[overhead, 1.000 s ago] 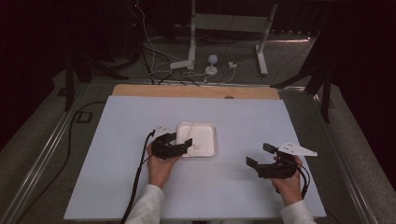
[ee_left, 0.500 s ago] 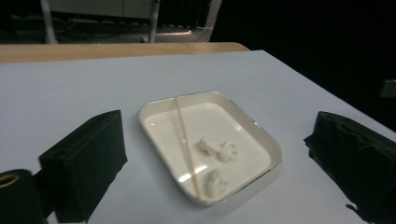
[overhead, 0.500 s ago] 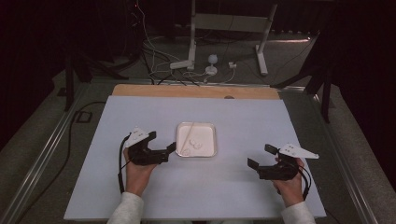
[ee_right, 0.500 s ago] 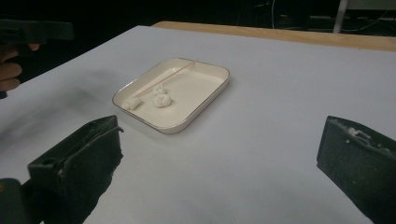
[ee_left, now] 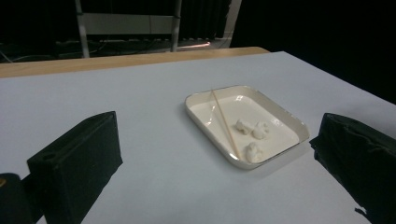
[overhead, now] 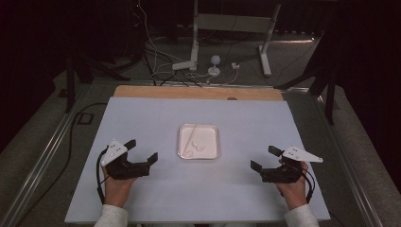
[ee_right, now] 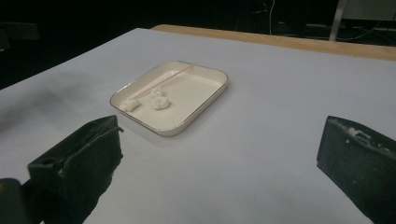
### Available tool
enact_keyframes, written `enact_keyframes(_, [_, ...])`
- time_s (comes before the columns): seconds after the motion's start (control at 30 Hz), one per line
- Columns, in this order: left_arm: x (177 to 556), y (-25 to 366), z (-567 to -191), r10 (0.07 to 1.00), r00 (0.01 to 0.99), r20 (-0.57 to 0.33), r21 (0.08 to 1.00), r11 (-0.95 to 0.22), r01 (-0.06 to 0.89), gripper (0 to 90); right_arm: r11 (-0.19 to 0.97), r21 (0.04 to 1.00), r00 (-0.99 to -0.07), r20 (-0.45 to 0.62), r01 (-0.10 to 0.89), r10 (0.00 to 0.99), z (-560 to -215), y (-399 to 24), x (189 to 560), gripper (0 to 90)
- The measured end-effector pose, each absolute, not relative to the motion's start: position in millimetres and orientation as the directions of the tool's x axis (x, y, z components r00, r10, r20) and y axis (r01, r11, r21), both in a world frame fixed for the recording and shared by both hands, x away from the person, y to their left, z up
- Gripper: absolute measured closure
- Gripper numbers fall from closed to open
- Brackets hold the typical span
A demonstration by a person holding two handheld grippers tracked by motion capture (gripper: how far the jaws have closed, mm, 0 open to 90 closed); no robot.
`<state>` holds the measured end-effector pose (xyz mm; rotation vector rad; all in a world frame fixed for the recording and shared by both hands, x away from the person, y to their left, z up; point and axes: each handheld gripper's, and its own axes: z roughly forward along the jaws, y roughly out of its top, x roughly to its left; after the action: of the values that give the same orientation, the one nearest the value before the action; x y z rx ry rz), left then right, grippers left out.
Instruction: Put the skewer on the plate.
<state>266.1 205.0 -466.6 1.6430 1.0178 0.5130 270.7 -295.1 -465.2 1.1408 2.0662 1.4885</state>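
- Step in hand, as judged: a pause between handlings; the left gripper (overhead: 142, 151) had just been opening, nothing between its jaws, and sat on the white table sheet (overhead: 142, 118) near its front-left corner.
- Right gripper (overhead: 263, 158): jaws apart, empty, near the front-right corner.
- Task's things: white rectangular tray (overhead: 212, 128) at mid-table, between the grippers and apart from both, holding three small white lumps (ee_left: 252, 130) and a thin wooden stick (ee_left: 223, 121) (laid slantwise, one end on the rim).
- Next move, as judged: a reach inward to the tray, jaws narrowed for so slim a stick.
- Surface: pale sheet, wooden strip (overhead: 198, 92) along the far edge.
- Room: dark; grey floor, cables (overhead: 161, 56), white stand legs (overhead: 227, 28) beyond.
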Motion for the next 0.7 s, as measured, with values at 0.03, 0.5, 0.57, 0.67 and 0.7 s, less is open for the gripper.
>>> enact_keyframes(0.03, [265, 207, -467, 0.825, 0.54, -0.166, 0.933, -0.046, 0.357, 1.2, 0.124, 0.907, -0.616, 0.168, 0.402, 0.77, -465, -295, 271, 0.0])
enact_keyframes(0.5, [251, 224, -467, 0.851, 0.51, -0.125, 0.951, -0.042, 0.305, 1.2, 0.127, 0.916, -0.606, 0.143, 0.38, 0.783, -467, -299, 267, 0.0])
enact_keyframes(0.57, [250, 226, -467, 0.858, 0.5, -0.116, 0.952, -0.048, 0.303, 1.2, 0.128, 0.916, -0.604, 0.141, 0.381, 0.785, -468, -300, 267, 0.0])
enact_keyframes(0.67, [250, 229, -468, 0.867, 0.486, -0.108, 0.95, -0.053, 0.307, 1.2, 0.126, 0.916, -0.604, 0.142, 0.38, 0.784, -469, -300, 267, 0.0])
enact_keyframes(0.7, [250, 230, -468, 0.87, 0.482, -0.107, 0.949, -0.055, 0.309, 1.2, 0.126, 0.917, -0.604, 0.142, 0.378, 0.784, -469, -300, 267, 0.0])
